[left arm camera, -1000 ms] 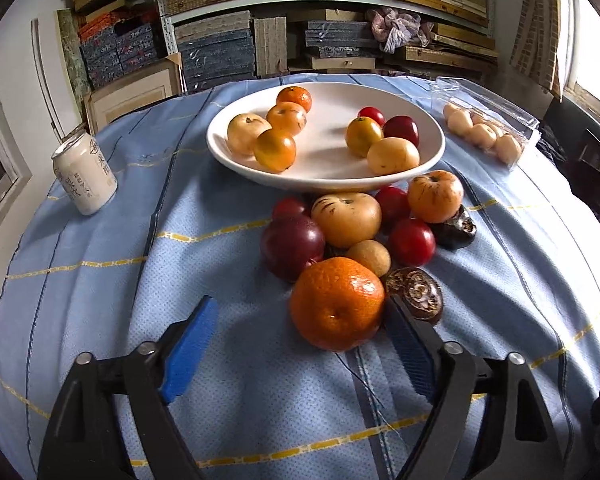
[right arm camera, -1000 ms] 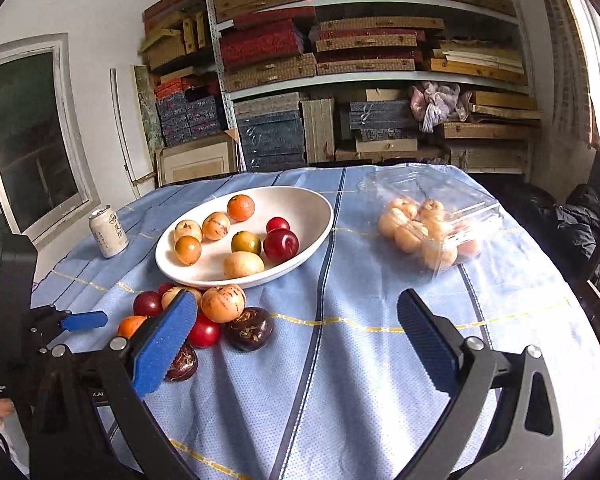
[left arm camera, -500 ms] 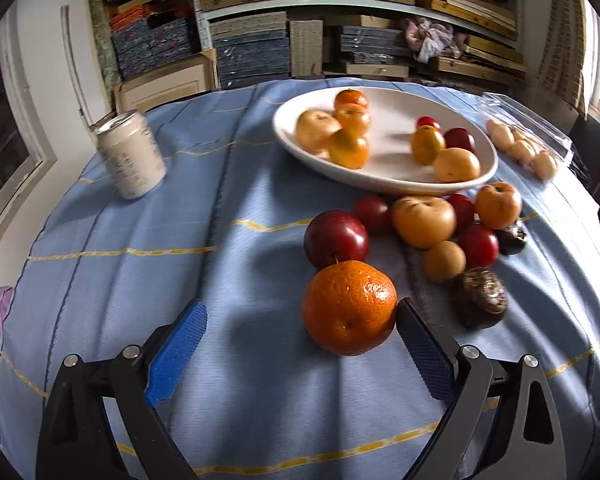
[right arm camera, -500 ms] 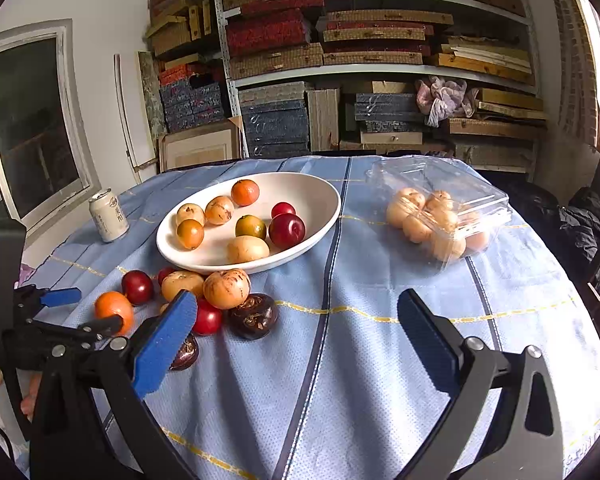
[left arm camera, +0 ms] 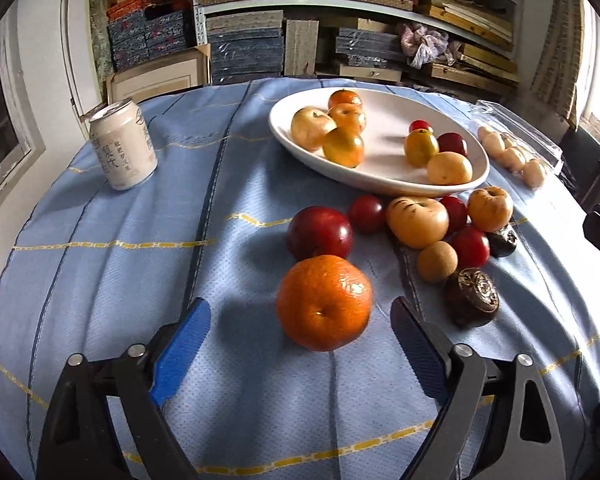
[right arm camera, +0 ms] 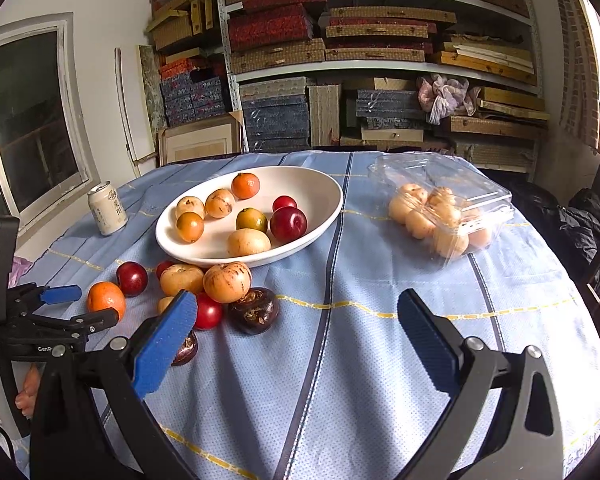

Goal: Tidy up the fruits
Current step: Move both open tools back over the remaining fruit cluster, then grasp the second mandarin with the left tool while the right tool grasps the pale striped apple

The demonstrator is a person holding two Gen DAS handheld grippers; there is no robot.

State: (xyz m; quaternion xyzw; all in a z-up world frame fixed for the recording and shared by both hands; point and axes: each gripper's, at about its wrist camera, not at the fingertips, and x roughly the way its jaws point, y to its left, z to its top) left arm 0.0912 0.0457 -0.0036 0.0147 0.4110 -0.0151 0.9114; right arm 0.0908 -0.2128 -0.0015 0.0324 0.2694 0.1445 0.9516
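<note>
Shelves stacked with woven and patterned boxes back a round desk (left arm camera: pixel 112 280) draped in a pale blue cloth with yellow and dark stripes. On that cloth a round orange mandarin (left arm camera: pixel 324 302) sits between the blue-padded fingers of the left claw (left arm camera: pixel 300 322), whose jaws are closing with gaps on both sides, neither pad pressing the fruit. Just beyond the mandarin, ahead of the claw, lies a dark red plum (left arm camera: pixel 320 233), and to the right of it a cluster of loose red, tan and dark brown fruits (left arm camera: pixel 440 228). Farther ahead stands a white oval ceramic bowl (left arm camera: pixel 384 184) holding yellow, orange and red fruits. A white drink can (left arm camera: pixel 123 145) stands well off to the claw's left. The right claw (right arm camera: pixel 298 332) hangs wide open over bare cloth, holding nothing; a clear plastic clamshell box of pale round fruits (right arm camera: pixel 444 208) lies ahead of it to the right.
</note>
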